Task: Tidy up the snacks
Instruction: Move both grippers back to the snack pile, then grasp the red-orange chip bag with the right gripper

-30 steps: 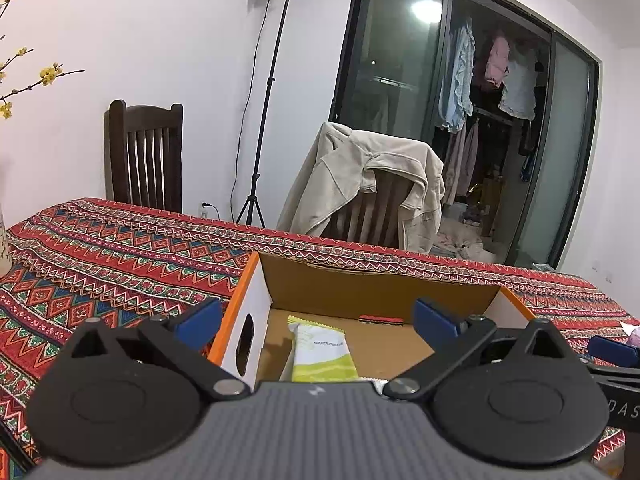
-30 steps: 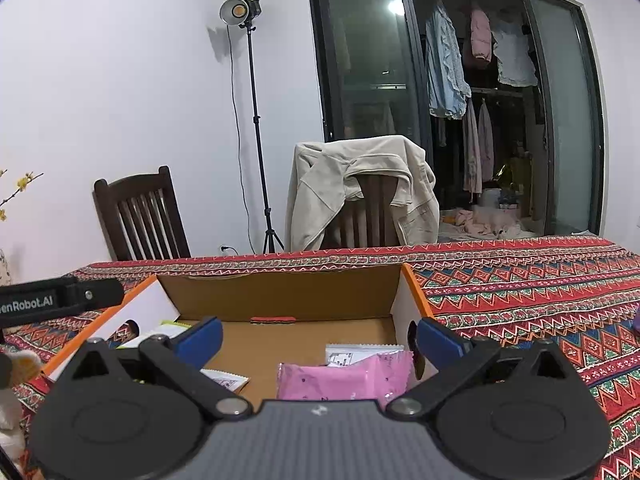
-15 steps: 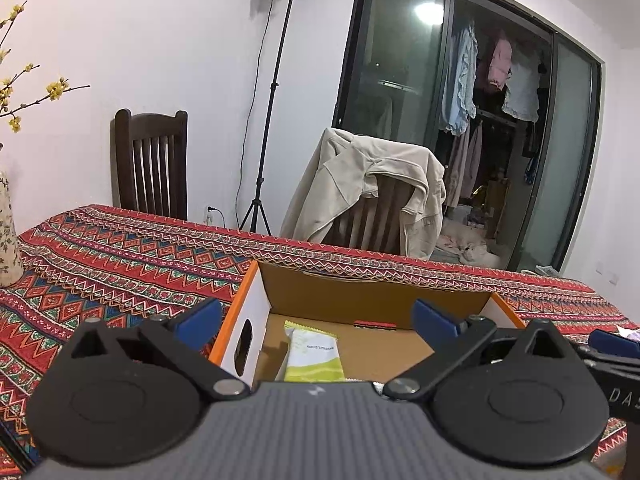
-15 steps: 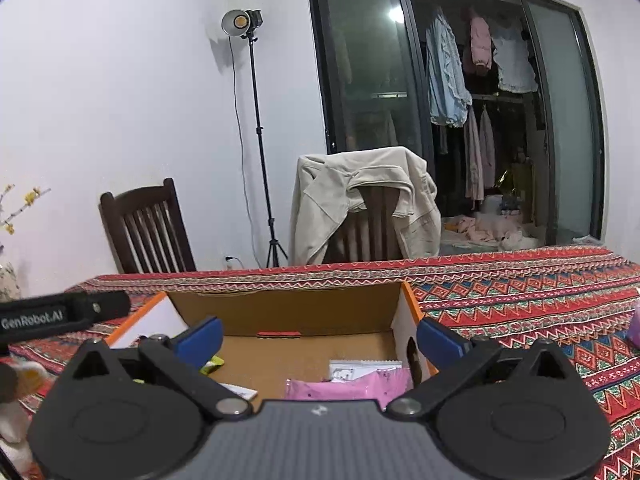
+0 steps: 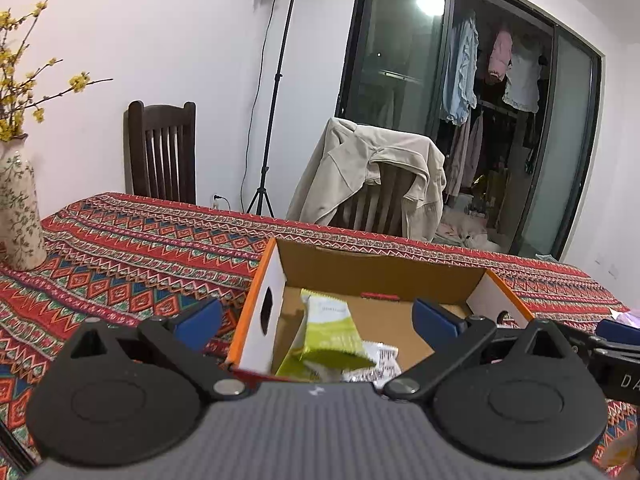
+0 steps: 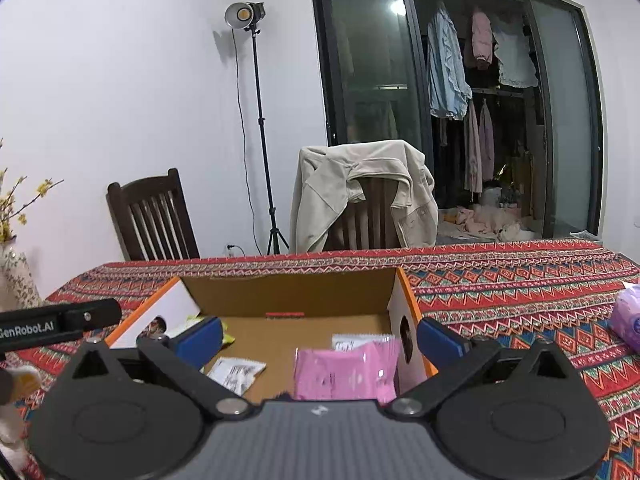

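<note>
Snacks sit inside the cardboard box near the middle of the table: a green packet leans at the box's left wall, a pink packet lies by its right wall, and small white packets rest on the floor between them. I hold my left gripper with its jaws spread wide and nothing between them; my right gripper is likewise spread and empty, both hovering at the box's near edge. I judge the step is fetching the next loose item, probably the purple pack at the table's right edge. To do it well, I should swing the right gripper clear of the box wall, come in low, and pinch the pack across its narrow side.

The box's near wall is hidden under both gripper bodies, the purple pack is cut off by the frame, and the packet printing is too blurred to read.
</note>
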A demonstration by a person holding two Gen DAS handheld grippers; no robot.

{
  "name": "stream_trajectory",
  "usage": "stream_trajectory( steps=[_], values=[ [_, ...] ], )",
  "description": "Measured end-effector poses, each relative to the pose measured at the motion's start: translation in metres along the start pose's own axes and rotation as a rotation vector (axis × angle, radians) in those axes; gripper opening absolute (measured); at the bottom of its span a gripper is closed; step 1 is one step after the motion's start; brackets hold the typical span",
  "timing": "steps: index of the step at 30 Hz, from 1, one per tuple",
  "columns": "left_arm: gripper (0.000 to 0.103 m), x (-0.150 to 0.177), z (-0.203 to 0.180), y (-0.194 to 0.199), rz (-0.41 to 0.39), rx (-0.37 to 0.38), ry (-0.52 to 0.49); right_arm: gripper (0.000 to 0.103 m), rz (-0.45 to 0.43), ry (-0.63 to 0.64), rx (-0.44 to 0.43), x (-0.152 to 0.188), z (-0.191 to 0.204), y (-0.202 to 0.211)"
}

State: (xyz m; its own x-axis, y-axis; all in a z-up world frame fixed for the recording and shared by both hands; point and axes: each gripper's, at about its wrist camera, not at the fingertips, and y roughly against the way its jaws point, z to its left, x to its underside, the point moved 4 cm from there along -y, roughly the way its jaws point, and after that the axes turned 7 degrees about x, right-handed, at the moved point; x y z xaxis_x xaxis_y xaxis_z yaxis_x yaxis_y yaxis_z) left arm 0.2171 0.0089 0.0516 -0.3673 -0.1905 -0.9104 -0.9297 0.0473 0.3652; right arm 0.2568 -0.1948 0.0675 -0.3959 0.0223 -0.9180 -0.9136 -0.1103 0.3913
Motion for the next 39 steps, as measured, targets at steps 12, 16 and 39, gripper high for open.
stream_trajectory(
  steps=[12,16,39],
  values=[
    [0.103,0.031,0.021,0.043,0.029,-0.006,0.007,0.103,0.031,0.035,-0.011,0.034,0.009,0.041],
    [0.103,0.044,0.029,0.057,0.04,-0.008,0.009,0.103,0.047,0.044,-0.02,0.048,0.01,0.052],
    [0.103,0.1,0.055,0.086,0.032,0.005,-0.01,0.103,0.128,0.102,-0.064,0.1,0.021,0.08]
  ],
)
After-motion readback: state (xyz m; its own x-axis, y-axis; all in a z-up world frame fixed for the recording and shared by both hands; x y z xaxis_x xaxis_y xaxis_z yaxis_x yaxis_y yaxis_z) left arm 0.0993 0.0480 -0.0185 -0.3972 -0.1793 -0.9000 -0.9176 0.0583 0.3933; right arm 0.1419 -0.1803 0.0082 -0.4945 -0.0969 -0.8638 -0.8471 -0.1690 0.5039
